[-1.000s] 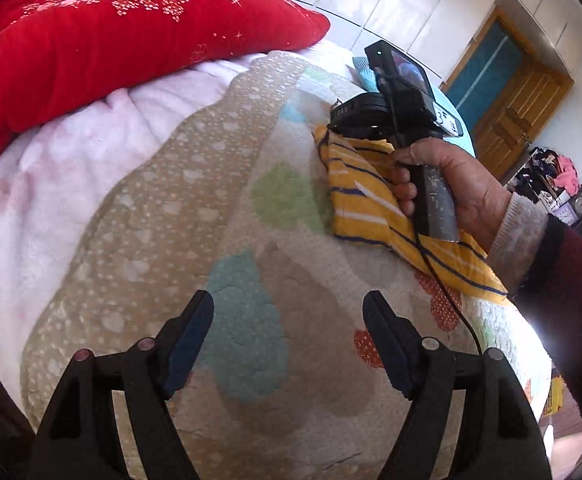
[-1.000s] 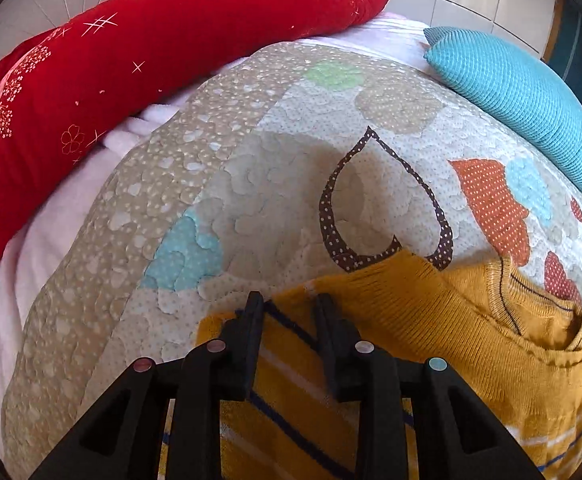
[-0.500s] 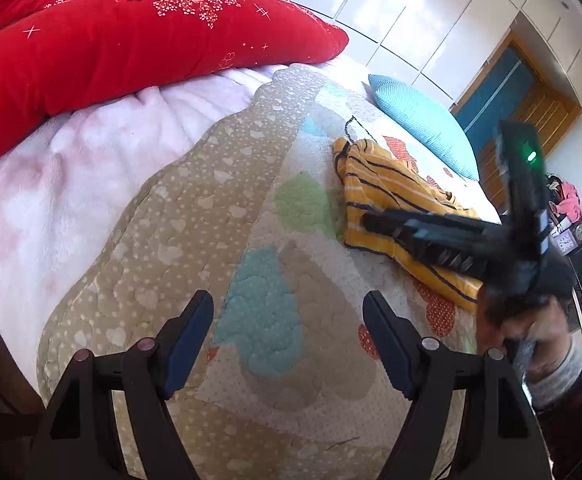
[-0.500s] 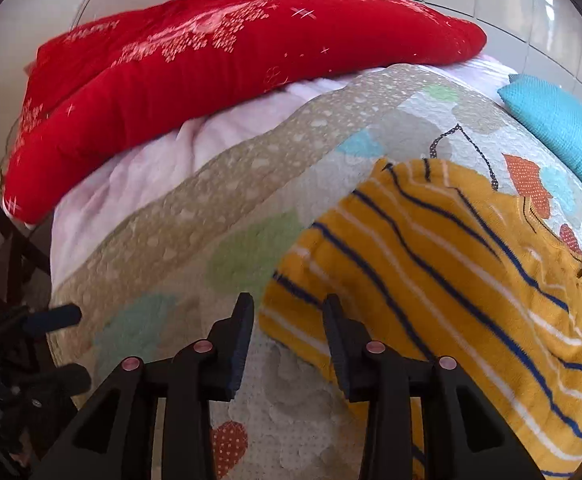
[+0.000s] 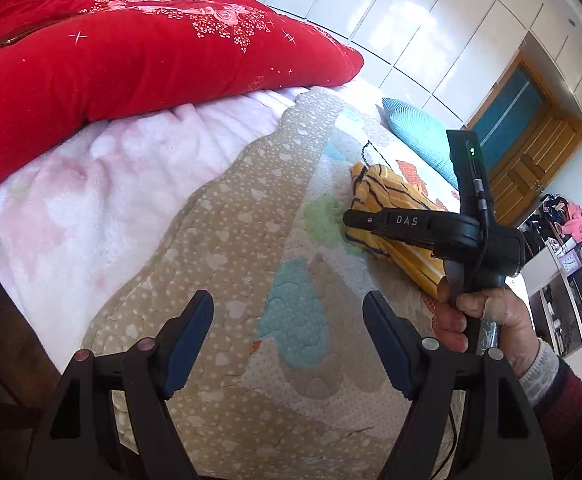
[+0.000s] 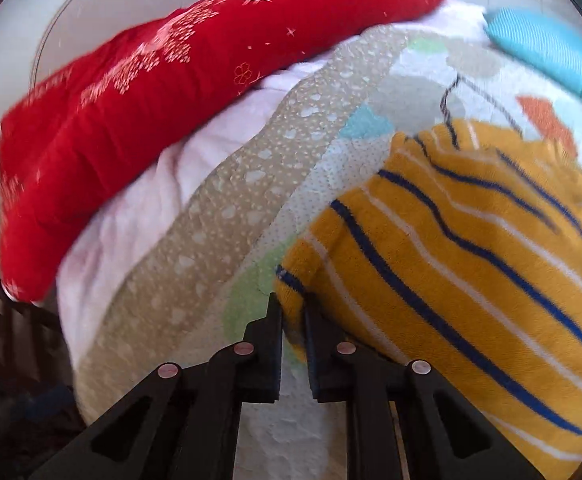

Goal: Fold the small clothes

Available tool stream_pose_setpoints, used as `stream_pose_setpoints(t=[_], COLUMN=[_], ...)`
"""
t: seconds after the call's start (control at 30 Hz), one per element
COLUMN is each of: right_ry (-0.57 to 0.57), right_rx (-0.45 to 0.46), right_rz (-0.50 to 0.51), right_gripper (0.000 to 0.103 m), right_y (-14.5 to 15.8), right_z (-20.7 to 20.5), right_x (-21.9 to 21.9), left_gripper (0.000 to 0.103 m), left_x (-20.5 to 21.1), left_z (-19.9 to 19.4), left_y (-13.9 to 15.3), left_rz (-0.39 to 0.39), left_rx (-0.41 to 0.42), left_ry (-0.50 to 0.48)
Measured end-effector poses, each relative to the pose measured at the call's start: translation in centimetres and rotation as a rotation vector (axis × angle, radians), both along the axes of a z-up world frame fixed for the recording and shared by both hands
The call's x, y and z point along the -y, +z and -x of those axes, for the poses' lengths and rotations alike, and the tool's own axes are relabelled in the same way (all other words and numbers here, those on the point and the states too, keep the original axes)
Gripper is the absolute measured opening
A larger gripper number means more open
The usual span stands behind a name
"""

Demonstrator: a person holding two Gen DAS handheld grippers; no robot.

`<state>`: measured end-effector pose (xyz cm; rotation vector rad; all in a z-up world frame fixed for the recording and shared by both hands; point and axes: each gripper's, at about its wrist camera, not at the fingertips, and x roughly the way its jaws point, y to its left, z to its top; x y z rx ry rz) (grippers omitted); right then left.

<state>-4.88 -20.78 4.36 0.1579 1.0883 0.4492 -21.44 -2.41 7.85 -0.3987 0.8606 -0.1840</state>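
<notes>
A small yellow sweater (image 6: 471, 248) with navy and white stripes lies on the patterned quilt (image 6: 251, 216). It also shows in the left wrist view (image 5: 383, 196), far right of centre. My right gripper (image 6: 293, 308) is shut on the sweater's near corner, the cloth pinched between its jaws. In the left wrist view the right gripper (image 5: 351, 218) shows from the side, held in a hand, its tips at the sweater's near edge. My left gripper (image 5: 289, 316) is open and empty above the quilt (image 5: 231, 248), well short of the sweater.
A red pillow (image 5: 111, 48) lies on a pink blanket (image 5: 91, 184) at the left. A blue cushion (image 5: 419, 132) sits beyond the sweater. A wooden door (image 5: 531, 152) and white wall panels stand behind. The bed's edge drops off at lower left.
My right gripper has closed onto the sweater's near corner; half a second ago it was partly open above it. The left gripper has stayed open and tilted slightly.
</notes>
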Motion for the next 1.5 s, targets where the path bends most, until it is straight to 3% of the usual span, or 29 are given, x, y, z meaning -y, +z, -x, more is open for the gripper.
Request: stream_pose_setpoints(t=[0.03, 0.1, 0.3, 0.53, 0.63, 0.77, 0.8, 0.87, 0.93, 1.07, 1.3, 1.5], right_ry=[-0.006, -0.003, -0.068, -0.367, -0.5, -0.619, -0.654, -0.687, -0.711, -0.723, -0.706, -0.737], right_rx=[-0.017, -0.017, 0.061, 0.062, 0.075, 0.085, 0.091, 0.111, 0.123, 0.142, 0.104, 0.129], right_rz=[-0.038, -0.087, -0.114, -0.118, -0.059, -0.129, -0.108, -0.075, -0.059, -0.055, -0.107, -0.286], right_gripper=[0.027, 0.031, 0.032, 0.032, 0.033, 0.033, 0.034, 0.035, 0.047, 0.052, 0.059, 0.075], right_y=[-0.2, 0.1, 2.4, 2.3, 2.1, 2.3, 2.6, 3.1, 3.6, 3.9, 1.0, -1.0], right_z=[0.1, 0.9, 3.6, 7.0, 9.8, 14.4, 15.5, 17.2, 18.6, 20.6, 21.6, 21.6], right_x=[0.4, 1.1, 6.0, 19.7, 25.5, 32.3, 33.4, 35.0, 36.1, 37.8, 38.2, 39.2], left_gripper=[0.076, 0.076, 0.076, 0.076, 0.077, 0.079, 0.079, 0.079, 0.079, 0.079, 0.079, 0.079], left_x=[0.1, 0.5, 2.6, 5.8, 6.5, 7.6, 7.9, 8.6, 9.4, 11.3, 13.5, 16.1], left_z=[0.1, 0.3, 0.5, 1.0, 1.2, 1.3, 1.2, 0.9, 0.8, 0.8, 0.6, 0.7], left_y=[0.1, 0.2, 0.3, 0.9, 1.0, 0.7, 0.5, 0.1, -0.2, -0.5, -1.1, -0.8], left_rz=[-0.001, -0.01, -0.025, -0.044, -0.057, -0.082, -0.087, -0.089, -0.087, -0.122, -0.172, -0.208], left_rx=[-0.001, -0.003, -0.019, -0.02, -0.023, -0.041, -0.048, -0.065, -0.077, -0.085, -0.113, -0.097], left_ry=[-0.001, -0.009, -0.055, -0.124, -0.138, -0.153, -0.157, -0.169, -0.187, -0.228, -0.254, -0.324])
